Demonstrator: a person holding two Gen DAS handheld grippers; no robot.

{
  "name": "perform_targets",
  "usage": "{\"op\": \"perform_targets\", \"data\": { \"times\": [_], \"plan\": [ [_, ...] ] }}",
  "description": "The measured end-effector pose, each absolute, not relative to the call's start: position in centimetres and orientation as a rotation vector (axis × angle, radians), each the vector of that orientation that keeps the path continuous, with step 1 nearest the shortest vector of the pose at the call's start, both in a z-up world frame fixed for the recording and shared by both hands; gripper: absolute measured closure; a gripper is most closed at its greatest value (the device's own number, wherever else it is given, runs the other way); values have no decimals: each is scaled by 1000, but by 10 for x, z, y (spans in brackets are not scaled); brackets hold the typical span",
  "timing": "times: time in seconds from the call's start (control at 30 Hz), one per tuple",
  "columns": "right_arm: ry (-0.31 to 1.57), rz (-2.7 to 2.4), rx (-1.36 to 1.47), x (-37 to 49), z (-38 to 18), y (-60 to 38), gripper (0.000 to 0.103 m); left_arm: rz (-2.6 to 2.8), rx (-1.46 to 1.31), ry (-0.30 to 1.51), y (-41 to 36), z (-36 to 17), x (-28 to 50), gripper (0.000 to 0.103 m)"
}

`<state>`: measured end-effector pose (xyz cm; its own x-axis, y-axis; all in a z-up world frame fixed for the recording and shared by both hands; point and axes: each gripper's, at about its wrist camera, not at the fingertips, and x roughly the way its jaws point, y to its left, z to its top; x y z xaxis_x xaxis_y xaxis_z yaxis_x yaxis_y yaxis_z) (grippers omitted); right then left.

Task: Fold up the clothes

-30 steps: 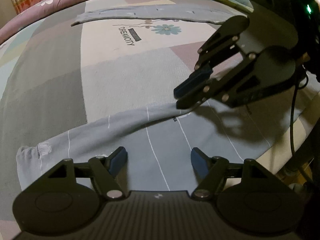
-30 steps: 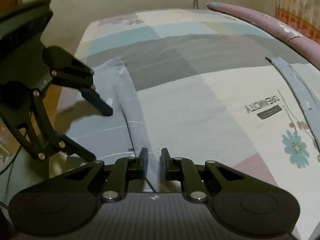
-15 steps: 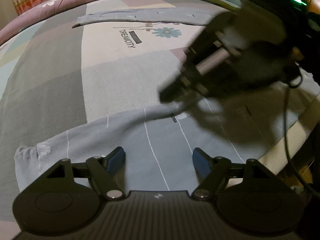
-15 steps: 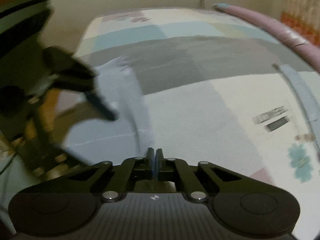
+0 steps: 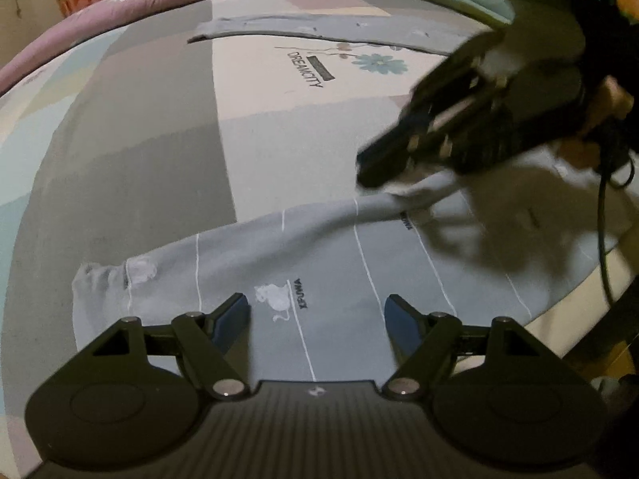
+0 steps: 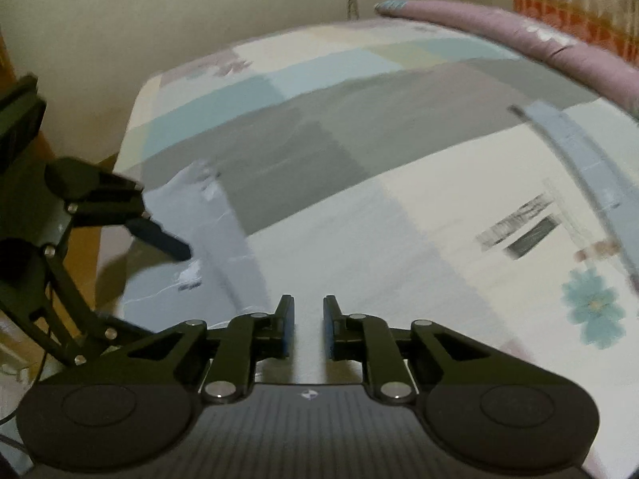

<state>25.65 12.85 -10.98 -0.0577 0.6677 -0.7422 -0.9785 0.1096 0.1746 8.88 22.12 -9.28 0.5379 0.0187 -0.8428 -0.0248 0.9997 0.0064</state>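
Left gripper [image 5: 317, 315] gapes wide over the grey trousers [image 5: 247, 263] – right gripper [image 6: 307, 325] opening (nothing between).

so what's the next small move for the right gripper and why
Probably close again on the raised fold of the grey garment. The right gripper has its fingers opening with only bedsheet showing between them, and the fold sits just beside it; the left gripper hangs open over the cloth.
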Motion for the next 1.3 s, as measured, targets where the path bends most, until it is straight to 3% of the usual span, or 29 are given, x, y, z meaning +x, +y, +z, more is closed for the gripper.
{"op": "perform_targets", "data": {
  "times": [0.27, 0.37, 0.5, 0.87, 0.97, 1.03, 1.3],
  "plan": [
    [647, 1417, -622, 214, -119, 125, 84, 22, -16, 994, 223, -97, 87, 26],
    [571, 1431, -685, 202, -118, 125, 94, 24, -17, 991, 222, -99, 89, 25],
    [488, 1439, -753, 193, -120, 122, 94, 25, -19, 988, 221, -100, 88, 25],
    [437, 1348, -747, 204, -110, 132, 100, 26, -10, 997, 221, -99, 93, 24],
    [489, 1318, -675, 225, -103, 141, 99, 27, -5, 1012, 222, -98, 93, 24],
    [527, 1305, -590, 239, -91, 135, 92, 34, 11, 1015, 221, -95, 91, 24],
    [720, 1045, -327, 278, -63, 20, 82, 93, 9, 988, 238, -93, 92, 24]
  ]
}}
